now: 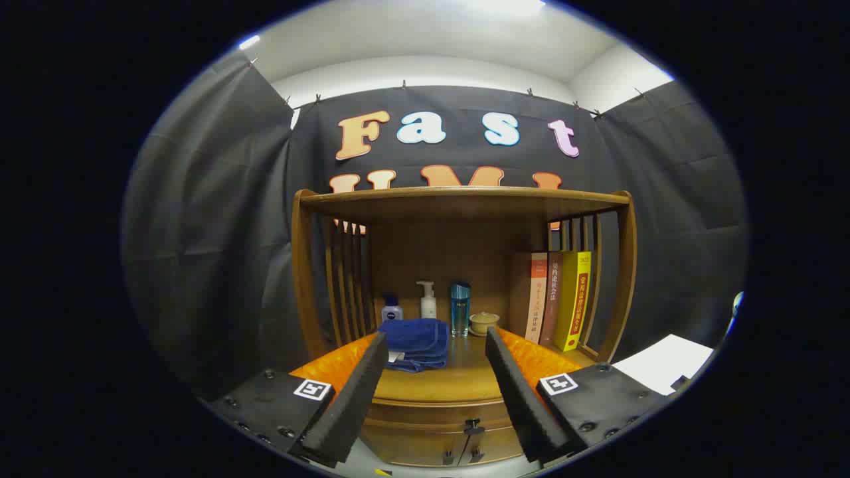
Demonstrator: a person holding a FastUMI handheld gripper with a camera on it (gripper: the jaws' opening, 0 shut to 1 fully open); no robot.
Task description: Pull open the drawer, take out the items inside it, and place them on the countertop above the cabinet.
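Observation:
A wooden cabinet stands ahead of me, with its drawer shut under the countertop. A small dark knob sits on the drawer front, low between my fingers. Whatever lies in the drawer is hidden. My gripper is open, its black foam fingers spread wide, holding nothing, a short way back from the cabinet front. A folded blue towel lies on the countertop just beyond the left fingertip.
At the back of the countertop stand a small blue-capped bottle, a white pump bottle, a blue bottle and a small lidded bowl. Three books stand at the right. A shelf top roofs the countertop. Two cupboard doors lie below the drawer.

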